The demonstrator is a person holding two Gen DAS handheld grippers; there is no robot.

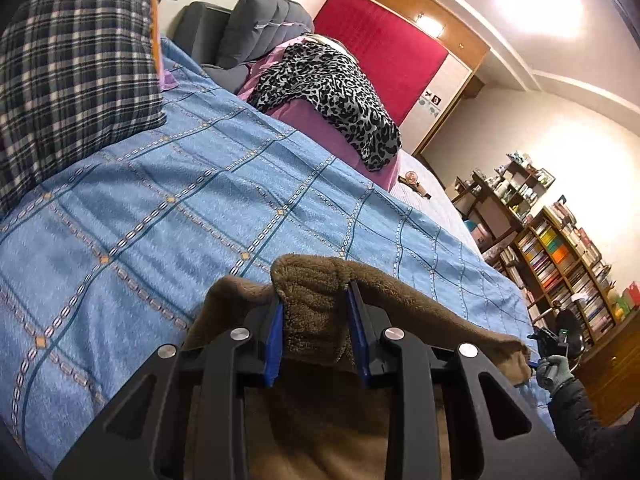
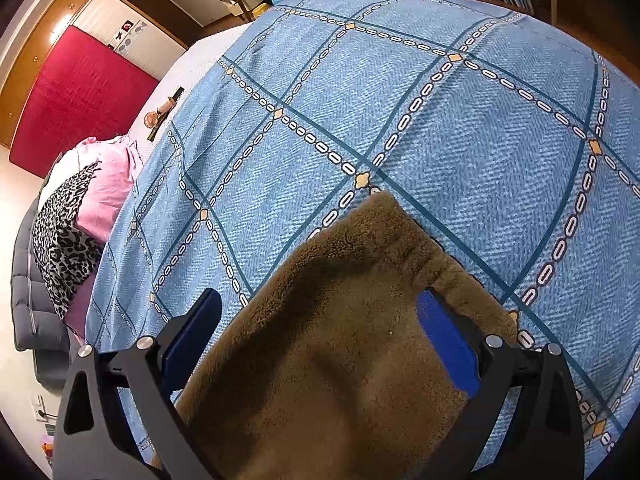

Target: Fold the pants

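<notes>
Your blue patterned bedspread (image 2: 460,128) fills both views. The brown fleece pants (image 2: 340,352) lie on its near edge, draped across both tools. Your left gripper (image 1: 316,320) is clamped on a bunched fold of them. Your right gripper (image 2: 320,344) has its fingers spread wide, fabric lying loose between.

Fuzzy brown fleece pants (image 2: 328,360); blue chain-grid patterned bedspread (image 1: 160,208); navy-white plaid pillow (image 1: 76,60) at 10 o'clock; black-white leopard-print cloth (image 1: 328,96); crimson wall panel (image 1: 380,52).

Blue bedspread (image 1: 168,208), plaid pillow (image 1: 72,68), bookshelf (image 1: 560,264)
</notes>
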